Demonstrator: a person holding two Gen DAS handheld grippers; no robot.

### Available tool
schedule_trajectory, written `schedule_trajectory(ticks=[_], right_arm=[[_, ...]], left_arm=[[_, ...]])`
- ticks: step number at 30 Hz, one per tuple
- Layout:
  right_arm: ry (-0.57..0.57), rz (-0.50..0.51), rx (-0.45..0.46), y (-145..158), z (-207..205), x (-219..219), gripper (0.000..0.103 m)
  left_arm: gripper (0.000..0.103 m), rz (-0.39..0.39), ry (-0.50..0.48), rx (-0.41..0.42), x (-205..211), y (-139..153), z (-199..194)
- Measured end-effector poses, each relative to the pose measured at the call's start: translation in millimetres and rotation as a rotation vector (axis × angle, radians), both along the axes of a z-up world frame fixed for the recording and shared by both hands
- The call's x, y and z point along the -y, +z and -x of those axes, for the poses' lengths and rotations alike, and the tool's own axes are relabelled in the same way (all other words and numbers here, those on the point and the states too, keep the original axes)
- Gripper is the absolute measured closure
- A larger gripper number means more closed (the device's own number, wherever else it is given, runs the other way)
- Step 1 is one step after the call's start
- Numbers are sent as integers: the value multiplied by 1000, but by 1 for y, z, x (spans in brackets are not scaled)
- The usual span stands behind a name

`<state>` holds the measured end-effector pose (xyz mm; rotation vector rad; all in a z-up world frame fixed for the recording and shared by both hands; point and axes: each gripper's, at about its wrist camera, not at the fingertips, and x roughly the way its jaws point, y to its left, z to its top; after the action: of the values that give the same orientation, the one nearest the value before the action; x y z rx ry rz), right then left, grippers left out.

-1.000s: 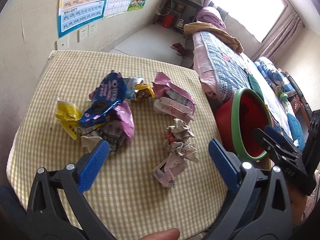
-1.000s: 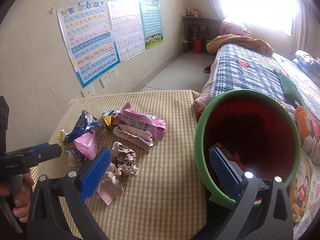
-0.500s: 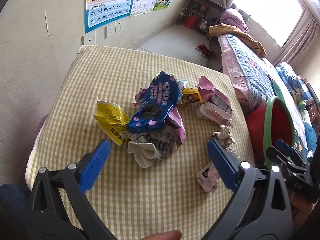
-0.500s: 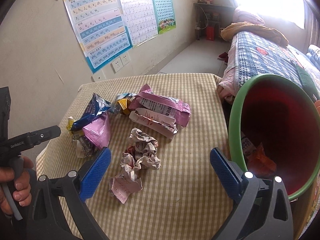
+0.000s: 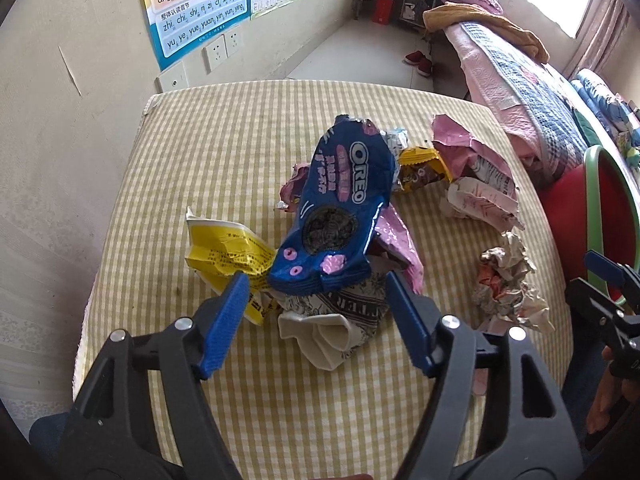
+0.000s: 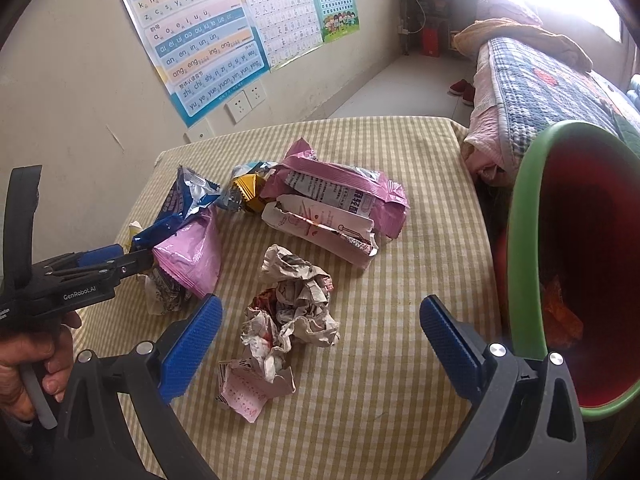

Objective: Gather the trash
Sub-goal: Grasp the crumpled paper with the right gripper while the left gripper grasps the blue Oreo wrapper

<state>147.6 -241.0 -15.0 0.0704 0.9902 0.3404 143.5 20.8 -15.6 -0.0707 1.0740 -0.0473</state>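
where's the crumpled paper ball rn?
Right wrist view: crumpled paper ball lies on the checked tablecloth, ahead of the right gripper, between the pink wrapper and the red bin.

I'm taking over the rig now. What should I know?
Left claw: closing around the Oreo bag and the wrappers under it, not yet gripping.
Right claw: open, empty, over the crumpled paper.
Bin: at the table's right edge, some trash already inside.
Left: yellow and pink wrappers, paper, all still on the table.

The right gripper (image 6: 320,344) stands wide open over crumpled paper (image 6: 290,308), beside a green-rimmed red bin (image 6: 524,240).
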Motion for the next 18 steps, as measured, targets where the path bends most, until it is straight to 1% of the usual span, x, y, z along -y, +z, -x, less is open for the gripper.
schedule_trajectory(ticks=[2, 3, 5, 9, 11, 13, 15, 16, 17, 18], right_arm=[[14, 5, -10, -5, -5, -7, 7], [20, 11, -15, -8, -8, -10, 7], [28, 15, -27, -15, -12, -14, 7], [18, 25, -54, -29, -21, -15, 8], [13, 18, -74, -35, -26, -15, 13], [19, 12, -90, -40, -30, -16, 15], [28, 6, -105, -45, -32, -18, 20], [37, 3, -115, -47, -34, -19, 25], [45, -8, -130, -50, -34, -20, 32], [54, -34, -148, -54, -35, -20, 37]], left_arm=[[45, -1, -3, 1, 0, -1, -3], [46, -3, -4, 4, -1, -1, -4], [52, -7, -8, 13, 0, 0, -6], [61, -6, -22, 26, 2, 0, -10], [68, 2, -32, 23, 3, -1, -11], [70, 6, -42, 20, 5, -3, -12], [73, 8, -51, 19, 8, -4, -12], [75, 8, -56, 20, 9, -4, -12], [77, 5, -59, 22, 10, -4, -12], [78, 2, -62, 25, 10, -3, -12]])
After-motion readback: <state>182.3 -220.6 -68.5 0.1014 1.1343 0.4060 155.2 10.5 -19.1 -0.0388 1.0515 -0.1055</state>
